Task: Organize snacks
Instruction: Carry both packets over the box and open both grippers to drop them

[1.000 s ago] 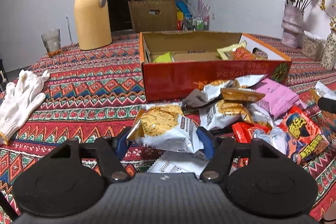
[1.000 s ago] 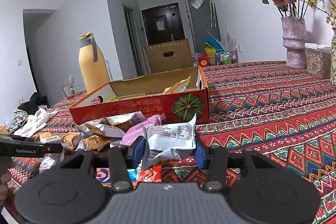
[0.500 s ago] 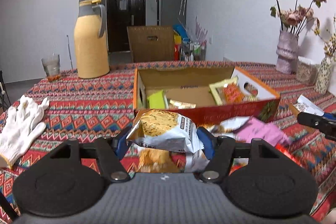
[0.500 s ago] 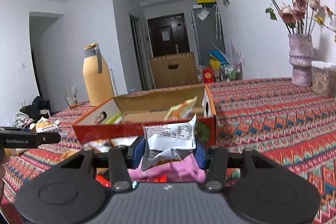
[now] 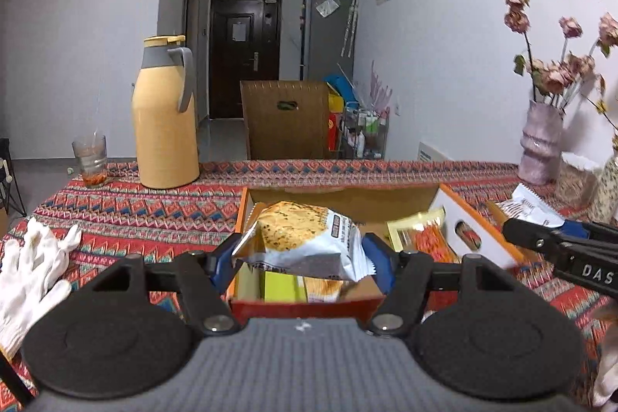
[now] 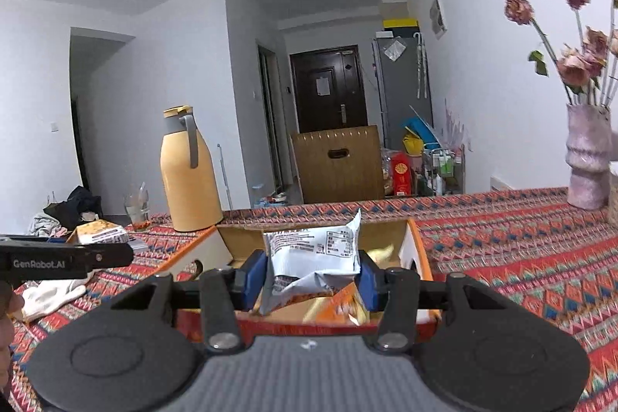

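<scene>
A: Left gripper (image 5: 301, 257) state?
B: Clamped on a snack bag (image 5: 299, 244), blue pads pressing both ends. Bag sat in the air over the box (image 5: 469, 219), label side up.
A: Right gripper (image 6: 309, 277)?
B: Pinched a white bag (image 6: 314, 259), printed back facing the camera, top edge sticking up. It hung above the near end of the same box.
A: Box contents?
B: Open cardboard box on the patterned cloth (image 6: 521, 257). Held a green pack (image 5: 282, 286), an orange pack (image 5: 426, 238) leaning on the right wall, more under the bags, hard to read.
A: Anything else on the table?
B: Thermos (image 5: 164, 118), glass (image 5: 90, 161), white glove (image 5: 33, 277) at left, vase (image 5: 540, 141) at right.
</scene>
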Tool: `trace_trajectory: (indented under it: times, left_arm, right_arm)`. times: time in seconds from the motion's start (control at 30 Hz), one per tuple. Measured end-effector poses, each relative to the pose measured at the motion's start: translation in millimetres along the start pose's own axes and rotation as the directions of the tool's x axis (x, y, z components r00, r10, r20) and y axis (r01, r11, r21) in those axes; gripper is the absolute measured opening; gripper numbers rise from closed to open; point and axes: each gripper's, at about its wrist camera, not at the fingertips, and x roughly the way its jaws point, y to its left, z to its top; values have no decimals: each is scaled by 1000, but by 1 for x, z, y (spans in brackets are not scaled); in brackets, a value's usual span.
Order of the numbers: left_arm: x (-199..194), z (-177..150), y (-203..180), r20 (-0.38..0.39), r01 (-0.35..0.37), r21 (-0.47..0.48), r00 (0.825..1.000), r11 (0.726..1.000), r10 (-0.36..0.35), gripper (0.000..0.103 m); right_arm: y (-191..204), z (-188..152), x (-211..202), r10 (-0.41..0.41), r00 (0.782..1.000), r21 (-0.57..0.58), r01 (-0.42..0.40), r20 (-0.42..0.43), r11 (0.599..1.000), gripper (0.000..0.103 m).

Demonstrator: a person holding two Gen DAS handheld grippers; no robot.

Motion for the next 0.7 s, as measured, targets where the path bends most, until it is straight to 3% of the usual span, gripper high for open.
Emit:
trace_trajectory:
  times: [0.37,0.7]
  left_arm:
    - [53,25,-9,13,-26,-38,1000,999,27,68]
    - [78,10,-3,-7,-20,-50,1000,999,20,68]
  right_arm:
    - [-1,15,68,12,999,2,-12,-41,1000,48]
    - [-4,4,80,5,997,0,-5,-74,1000,49]
